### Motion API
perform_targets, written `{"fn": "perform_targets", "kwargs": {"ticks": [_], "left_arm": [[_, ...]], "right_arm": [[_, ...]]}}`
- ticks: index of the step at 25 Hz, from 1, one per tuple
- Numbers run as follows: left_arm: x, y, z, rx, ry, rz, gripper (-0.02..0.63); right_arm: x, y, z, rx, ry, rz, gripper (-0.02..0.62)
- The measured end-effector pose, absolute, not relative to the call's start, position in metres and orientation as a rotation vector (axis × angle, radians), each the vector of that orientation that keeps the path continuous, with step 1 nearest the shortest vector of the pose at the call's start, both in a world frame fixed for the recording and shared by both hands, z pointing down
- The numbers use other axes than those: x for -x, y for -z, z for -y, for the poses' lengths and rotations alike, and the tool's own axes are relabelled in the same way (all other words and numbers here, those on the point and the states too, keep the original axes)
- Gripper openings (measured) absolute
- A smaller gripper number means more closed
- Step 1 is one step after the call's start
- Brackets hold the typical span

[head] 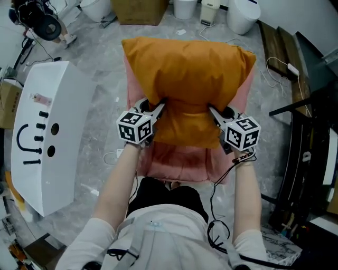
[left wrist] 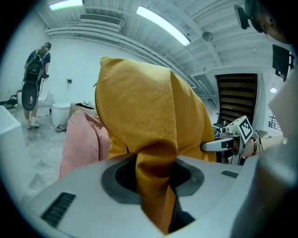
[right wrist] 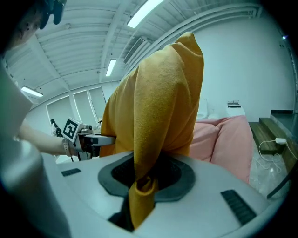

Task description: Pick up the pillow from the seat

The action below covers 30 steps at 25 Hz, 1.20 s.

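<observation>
An orange pillow (head: 190,79) hangs lifted above the pink seat (head: 182,161), held by its near edge. My left gripper (head: 158,109) is shut on the pillow's left near corner; orange fabric (left wrist: 156,176) is pinched between its jaws. At the right near corner my right gripper (head: 214,113) is shut on a fold of the same pillow (right wrist: 144,186). In each gripper view the pillow (left wrist: 139,107) fills the middle and the other gripper shows beyond it. The pink seat (right wrist: 228,139) lies behind the pillow.
A white curved cabinet (head: 45,137) stands at the left. Dark furniture and a black frame (head: 306,142) stand at the right. White bins and a cardboard box (head: 140,10) sit on the floor beyond. A person (left wrist: 35,79) stands far off at the left.
</observation>
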<state>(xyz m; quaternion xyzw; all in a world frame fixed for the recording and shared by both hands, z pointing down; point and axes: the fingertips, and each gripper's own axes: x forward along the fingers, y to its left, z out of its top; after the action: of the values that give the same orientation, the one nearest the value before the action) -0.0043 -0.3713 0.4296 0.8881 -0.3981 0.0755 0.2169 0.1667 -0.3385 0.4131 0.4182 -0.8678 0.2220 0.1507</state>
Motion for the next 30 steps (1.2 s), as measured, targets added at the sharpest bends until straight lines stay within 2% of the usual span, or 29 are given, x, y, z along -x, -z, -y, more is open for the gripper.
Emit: {"fn": "perform_targets", "kwargs": {"ticks": [14,30], "left_arm": [[0.015,-0.288,0.394,-2.675,-0.013,1.181,0.141],[0.01,-0.158,0.406,-2.855,0.149,1.229,0.141]], "right_arm": [[-0.153,-0.272,0.355,-1.301,-0.298,2.568,0.103],[-0.159,-0.151,0.362,-1.41,-0.034,2.629,0.103]]}}
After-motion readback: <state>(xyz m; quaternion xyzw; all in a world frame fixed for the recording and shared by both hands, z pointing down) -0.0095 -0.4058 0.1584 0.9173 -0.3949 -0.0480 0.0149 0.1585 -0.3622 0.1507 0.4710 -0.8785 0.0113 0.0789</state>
